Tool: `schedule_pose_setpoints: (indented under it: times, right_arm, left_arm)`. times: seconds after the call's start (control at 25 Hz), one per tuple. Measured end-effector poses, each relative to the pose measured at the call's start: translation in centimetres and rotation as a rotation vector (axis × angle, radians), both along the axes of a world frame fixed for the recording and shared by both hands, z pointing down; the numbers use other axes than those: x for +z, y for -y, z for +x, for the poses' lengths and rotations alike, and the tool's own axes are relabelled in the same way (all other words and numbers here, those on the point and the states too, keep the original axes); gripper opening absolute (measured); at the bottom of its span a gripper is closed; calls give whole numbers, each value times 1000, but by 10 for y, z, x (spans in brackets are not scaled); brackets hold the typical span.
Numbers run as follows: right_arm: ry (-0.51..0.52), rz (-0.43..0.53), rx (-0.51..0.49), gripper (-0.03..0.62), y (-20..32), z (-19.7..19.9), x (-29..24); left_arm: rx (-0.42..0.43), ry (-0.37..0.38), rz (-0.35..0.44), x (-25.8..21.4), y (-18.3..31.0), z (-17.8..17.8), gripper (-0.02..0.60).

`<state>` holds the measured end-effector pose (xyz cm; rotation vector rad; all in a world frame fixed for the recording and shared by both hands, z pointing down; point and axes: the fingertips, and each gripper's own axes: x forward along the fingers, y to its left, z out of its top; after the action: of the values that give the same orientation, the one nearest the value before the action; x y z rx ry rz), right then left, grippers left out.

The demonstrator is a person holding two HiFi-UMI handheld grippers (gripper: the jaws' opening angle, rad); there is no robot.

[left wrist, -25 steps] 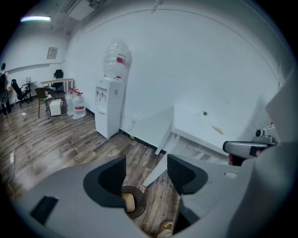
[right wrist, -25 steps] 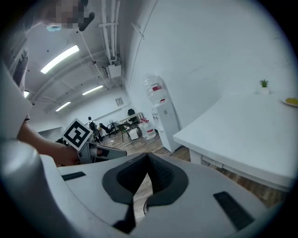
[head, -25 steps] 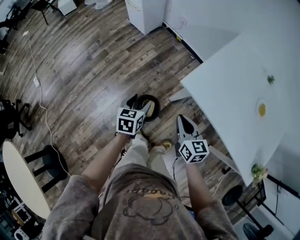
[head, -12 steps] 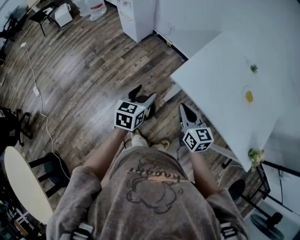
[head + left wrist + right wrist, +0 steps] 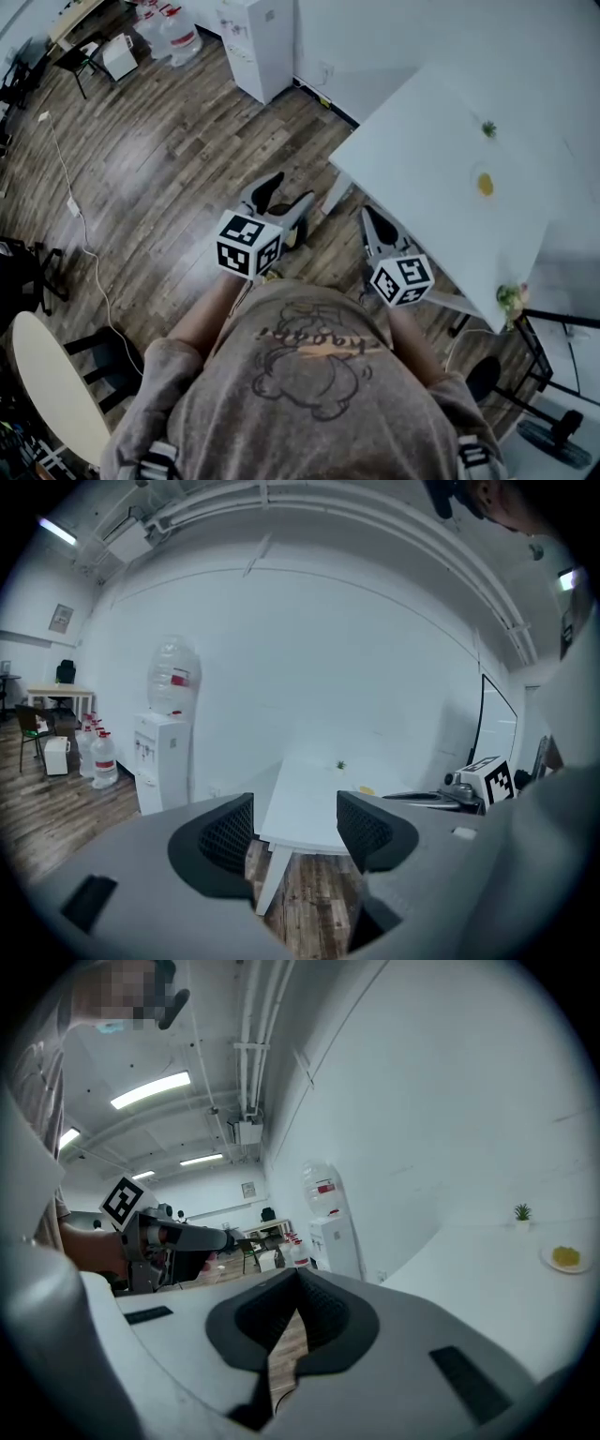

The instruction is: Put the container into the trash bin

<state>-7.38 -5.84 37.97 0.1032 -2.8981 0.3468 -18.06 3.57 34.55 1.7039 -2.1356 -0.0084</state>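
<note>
L tongs (image 5: 287, 191) and R tongs (image 5: 368, 217) held out side by side on extended forearms (image 5: 202, 315), near the bench (image 5: 422, 178) corner. L gapes wide, empty; R pinched together, nothing between.

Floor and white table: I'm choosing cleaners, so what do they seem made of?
Floor: brown wood-grain planks with seams and a soft sheen; wood or laminate, unclear. Table: smooth, matte white top, likely laminate or painted board.

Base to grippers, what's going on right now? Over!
Left gripper open, empty. Right gripper shut, nothing in it. No container in view. White table close ahead on the right.
</note>
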Motion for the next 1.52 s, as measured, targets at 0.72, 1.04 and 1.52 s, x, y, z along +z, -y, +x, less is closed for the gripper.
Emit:
schedule_pose_setpoints:
  times: [0.72,1.04,1.52]
  right_arm:
    - [53,19,46,2,7,17,-21]
    - [48,7,64,2,5,26,-19]
    - [65,37,84,2,3,41,-12]
  left_arm:
    - [-20,7,146,-27,-11,22,92]
    - [-5,22,138,-25,-16,31,5]
    - [19,39,200,-15,-22,39,3]
